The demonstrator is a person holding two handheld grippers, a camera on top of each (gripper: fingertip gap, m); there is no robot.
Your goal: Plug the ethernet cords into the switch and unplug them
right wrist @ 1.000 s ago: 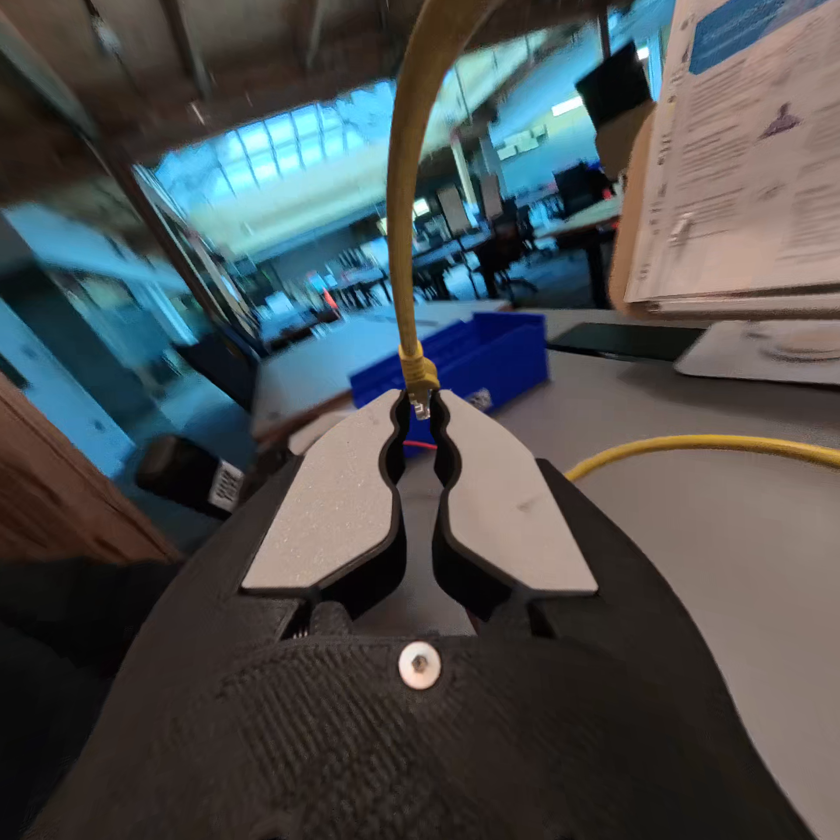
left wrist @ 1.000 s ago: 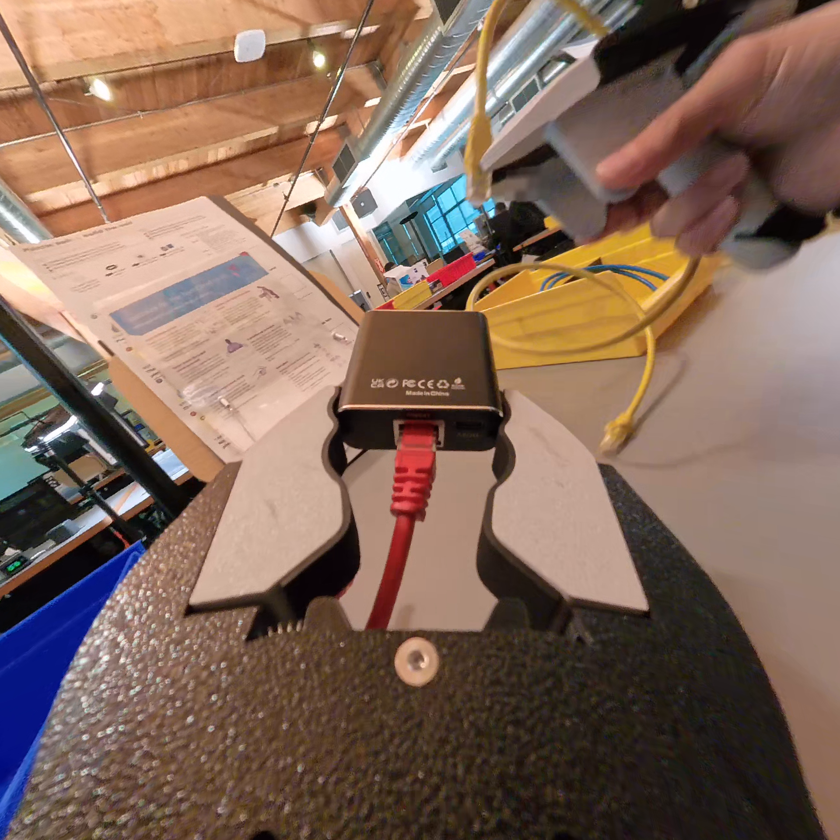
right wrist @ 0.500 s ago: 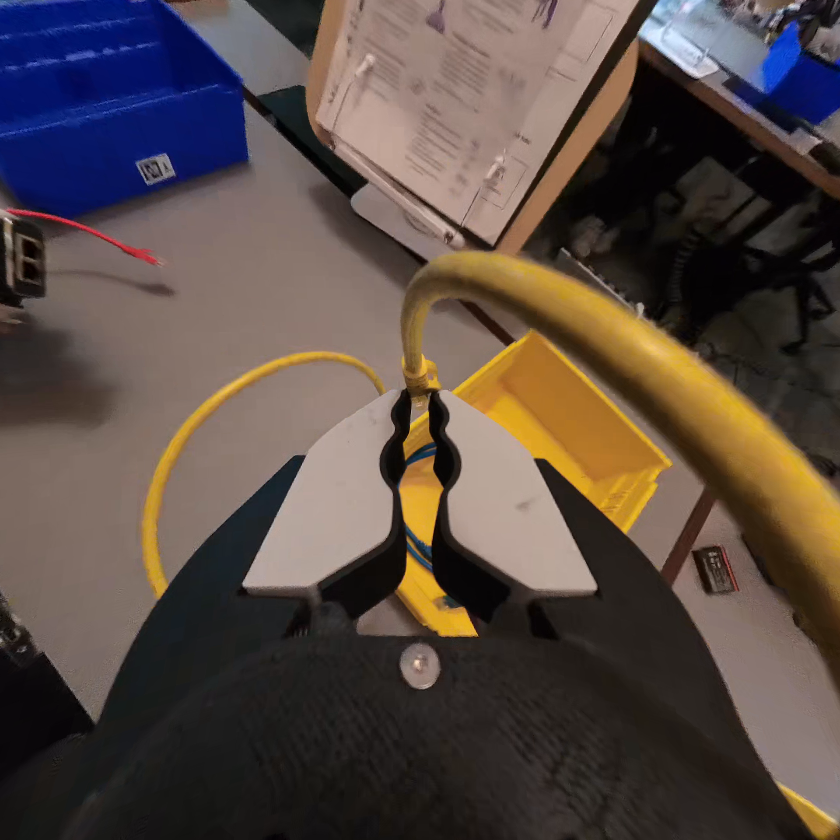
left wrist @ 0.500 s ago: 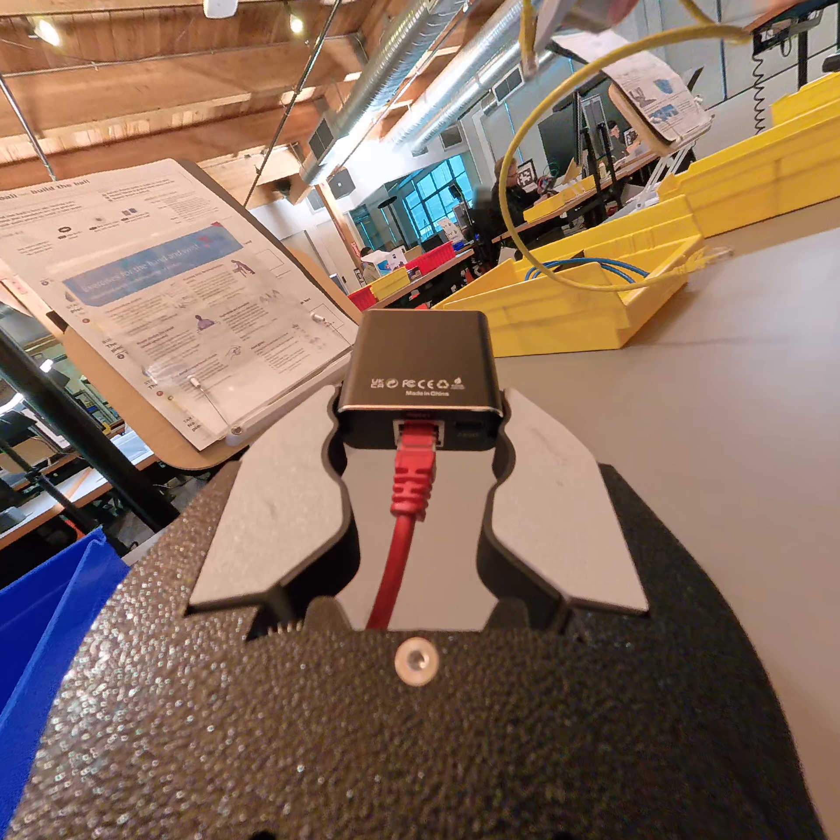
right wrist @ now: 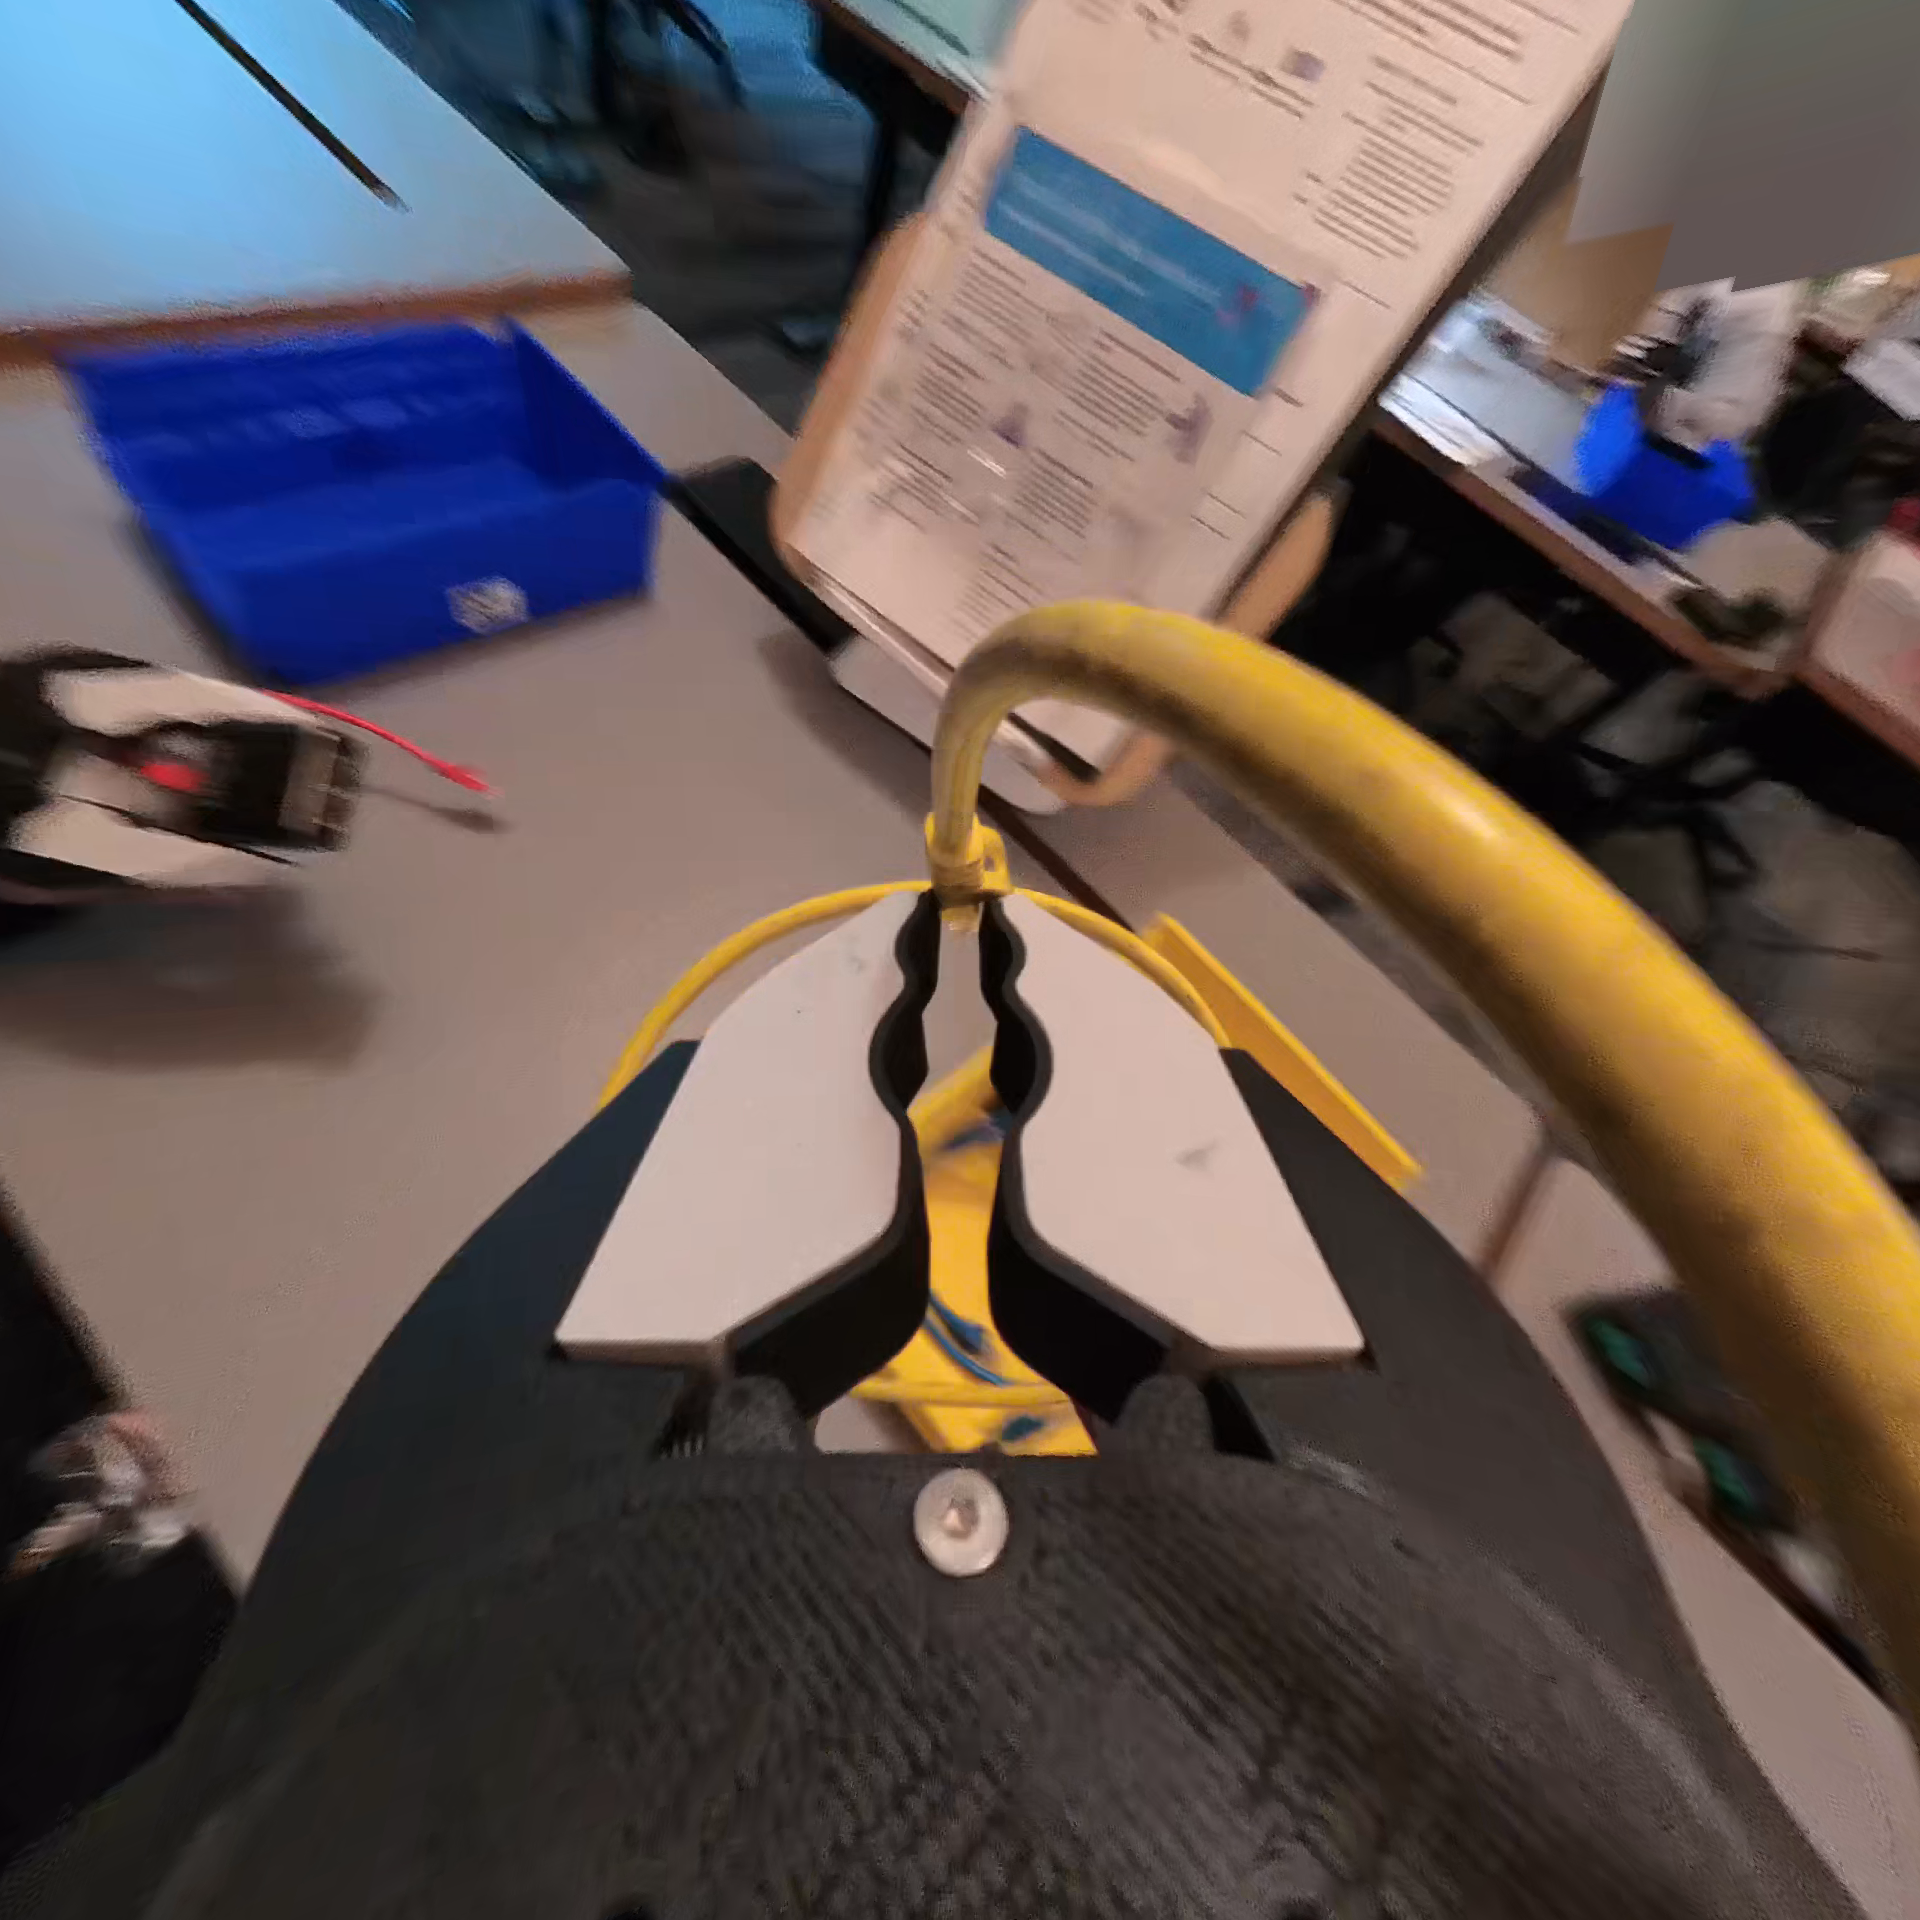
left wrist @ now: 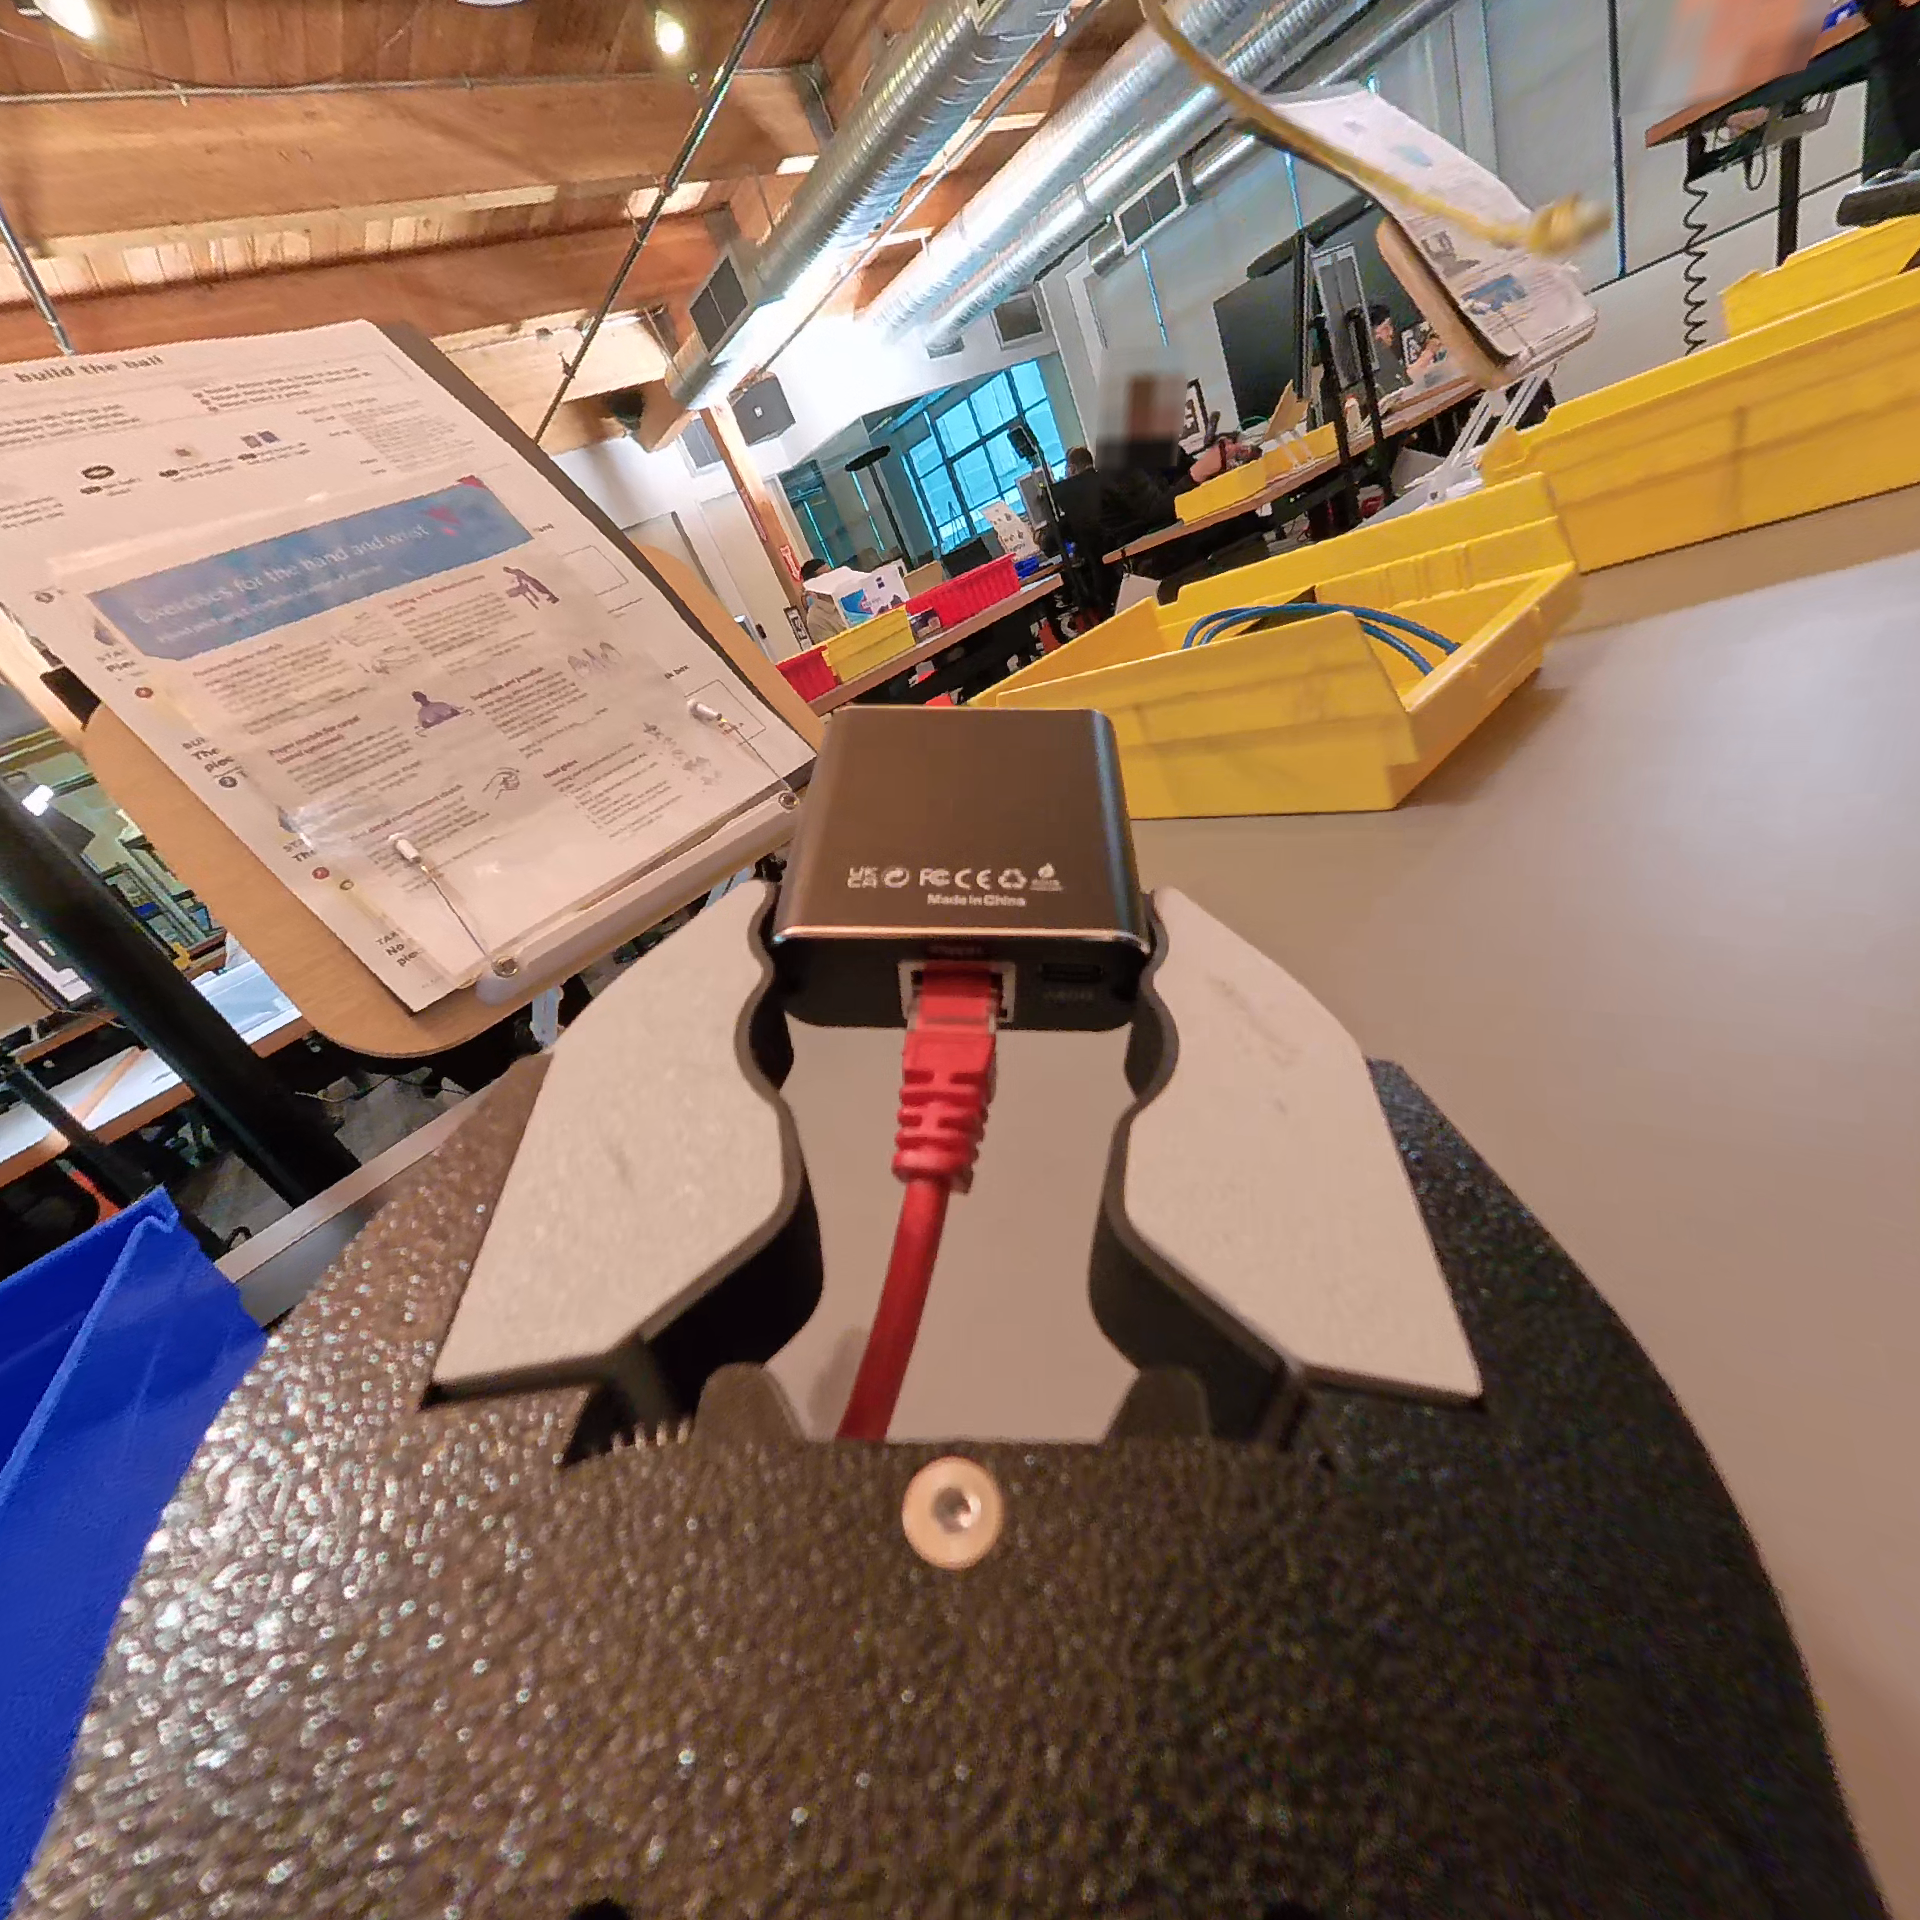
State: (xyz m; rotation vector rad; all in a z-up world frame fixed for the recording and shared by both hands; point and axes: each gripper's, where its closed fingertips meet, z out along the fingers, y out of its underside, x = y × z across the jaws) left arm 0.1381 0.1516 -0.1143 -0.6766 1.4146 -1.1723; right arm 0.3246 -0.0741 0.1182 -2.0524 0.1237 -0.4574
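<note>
My left gripper [left wrist: 961,935] is shut on the small black switch [left wrist: 956,831] and holds it by its sides above the grey table [left wrist: 1558,1039]. A red ethernet cord [left wrist: 940,1101] is plugged into the port facing me. My right gripper [right wrist: 961,914] is shut on the plug of the yellow ethernet cord [right wrist: 1455,935], which arcs up and back over the gripper. The cord's other end [left wrist: 1553,223] hangs in the air at the top right of the left wrist view. The switch [right wrist: 260,774], held in the left gripper, shows blurred at the left of the right wrist view, with the red cord's loose end [right wrist: 457,774] beside it.
A yellow bin [left wrist: 1299,717] holding a blue cable [left wrist: 1320,623] sits on the table's far right; it is below the right gripper [right wrist: 1288,1039]. A document stand [left wrist: 364,675] is at the far left. A blue bin [right wrist: 364,488] lies beyond the switch.
The right gripper has carried the yellow cord up, so its loose end has lifted off the table into the air. It has swung toward the switch. The left gripper holds steady.
</note>
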